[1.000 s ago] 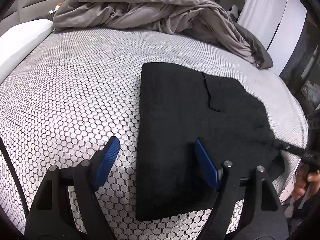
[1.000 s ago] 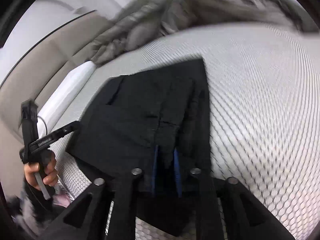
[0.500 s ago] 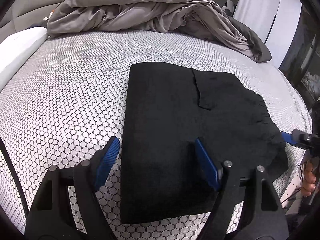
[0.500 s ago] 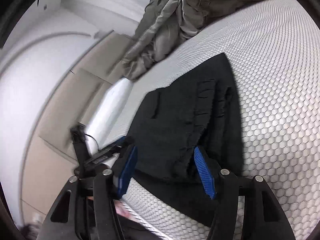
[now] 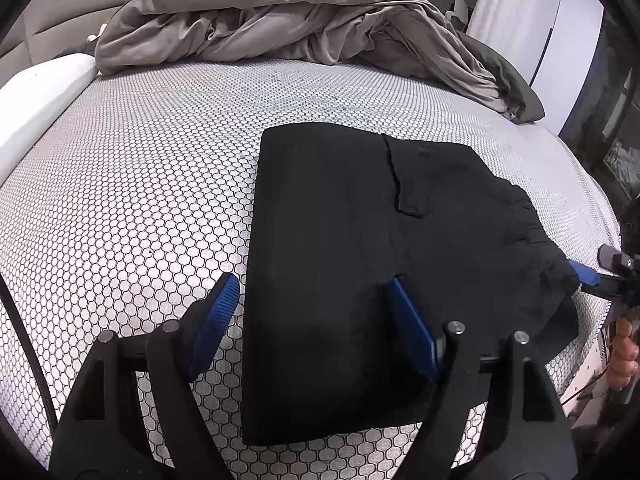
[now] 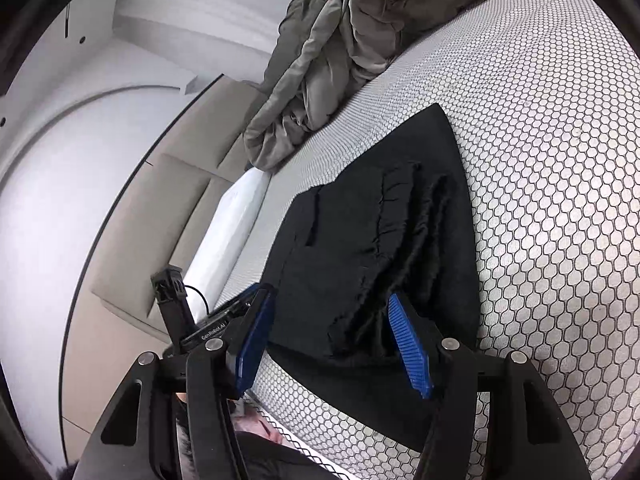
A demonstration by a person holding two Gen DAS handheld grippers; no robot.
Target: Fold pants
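- The pants (image 5: 340,248) are black and soft.
- They are folded into a neat block with straight sides.
- They lie flat on the bed (image 5: 140,184), near its front edge.
- One end is smooth. The other end, with the waistband (image 6: 404,232), is bunched and wrinkly.
- A pocket flap (image 5: 412,196) shows on top.
- Nothing is holding them.

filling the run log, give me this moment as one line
pants: folded, flat on bed | left gripper: open over pants edge | right gripper: just opened, over waistband | duvet: bunched at far end
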